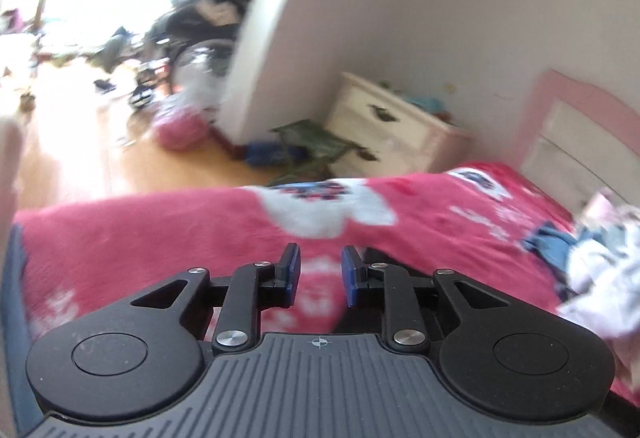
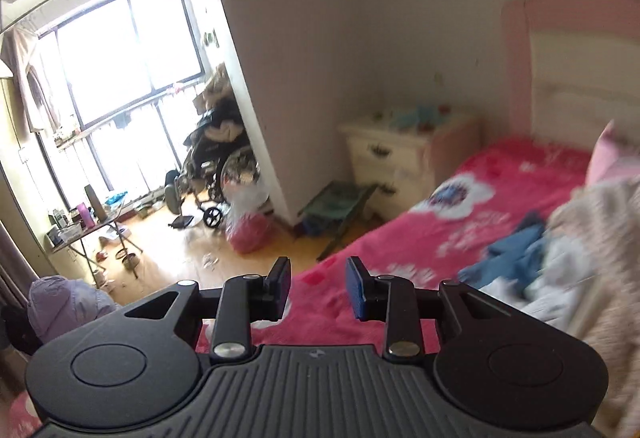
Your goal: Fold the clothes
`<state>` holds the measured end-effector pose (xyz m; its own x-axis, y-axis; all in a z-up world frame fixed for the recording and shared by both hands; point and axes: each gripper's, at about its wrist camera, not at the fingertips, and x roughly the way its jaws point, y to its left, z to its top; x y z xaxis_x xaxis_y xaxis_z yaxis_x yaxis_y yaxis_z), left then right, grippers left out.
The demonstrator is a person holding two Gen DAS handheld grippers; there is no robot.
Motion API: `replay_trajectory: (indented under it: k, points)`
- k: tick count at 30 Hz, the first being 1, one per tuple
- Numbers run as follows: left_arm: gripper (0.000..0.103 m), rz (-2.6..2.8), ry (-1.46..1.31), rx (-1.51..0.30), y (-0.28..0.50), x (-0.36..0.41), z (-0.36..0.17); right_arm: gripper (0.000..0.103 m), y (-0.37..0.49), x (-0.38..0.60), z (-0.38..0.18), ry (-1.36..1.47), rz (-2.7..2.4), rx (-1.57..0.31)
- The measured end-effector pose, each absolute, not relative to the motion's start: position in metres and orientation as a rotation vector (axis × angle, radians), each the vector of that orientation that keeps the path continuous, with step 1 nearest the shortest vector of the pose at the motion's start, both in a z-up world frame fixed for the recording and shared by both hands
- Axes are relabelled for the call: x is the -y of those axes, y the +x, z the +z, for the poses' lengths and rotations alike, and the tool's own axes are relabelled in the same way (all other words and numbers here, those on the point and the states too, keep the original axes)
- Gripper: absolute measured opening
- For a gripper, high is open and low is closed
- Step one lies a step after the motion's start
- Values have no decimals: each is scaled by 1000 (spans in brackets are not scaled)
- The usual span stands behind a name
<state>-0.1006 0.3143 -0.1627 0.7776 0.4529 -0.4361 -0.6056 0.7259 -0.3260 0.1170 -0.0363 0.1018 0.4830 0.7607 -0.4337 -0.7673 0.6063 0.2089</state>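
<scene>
Both my left fingers point(image 1: 320, 274) and right fingers point(image 2: 318, 288) are apart, holding nothing. The clothes pile point(image 2: 560, 270) lies on the bed point(image 2: 400, 238) toward its headboard end, nearer my right fingers.

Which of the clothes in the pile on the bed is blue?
The crumpled blue garment at the pile's left edge, lying on the pink blanket; the other clothes beside it are white or cream.
</scene>
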Motion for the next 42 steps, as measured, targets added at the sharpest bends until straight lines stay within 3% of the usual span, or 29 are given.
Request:
replay_trajectory:
  k: [2, 5, 8, 10, 14, 21, 23, 30, 31, 33, 34, 42]
  points:
    - [29, 519, -430, -374, -89, -301, -156, 34, 100, 53, 106, -84, 887, -523]
    - [30, 410, -416, -492, -60, -284, -162, 32, 89, 61, 71, -183, 855, -605]
    - [30, 438, -367, -595, -35, -272, -176, 26, 89, 52, -14, -309, 835, -736]
    - [30, 502, -300, -642, -25, -268, -184, 17, 92, 45, -77, -381, 832, -836]
    - [30, 568, -291, -695, -24, -275, -180, 16, 111, 36, -145, -397, 788, -884]
    - [31, 310, -170, -713, 9, -228, -146, 20, 180, 30, -169, -192, 729, -972]
    - [31, 191, -227, -732, 26, -209, -149, 31, 185, 22, -174, -250, 751, -975]
    - [31, 3, -501, -732, 44, -174, -183, 31, 186, 6, -197, -386, 788, -1029]
    - [31, -12, -514, -729, 42, -173, -184, 30, 186, 5, -198, -391, 790, -1031]
    - [31, -27, -531, -720, 43, -175, -186, 6, 184, 4, -198, -394, 805, -1021]
    - [31, -34, -543, -716, 44, -177, -186, 3, 182, 5, -196, -391, 818, -1005]
    - [34, -70, -563, -671, 54, -183, -184, 3, 94, 10, -188, -665, 921, -593]
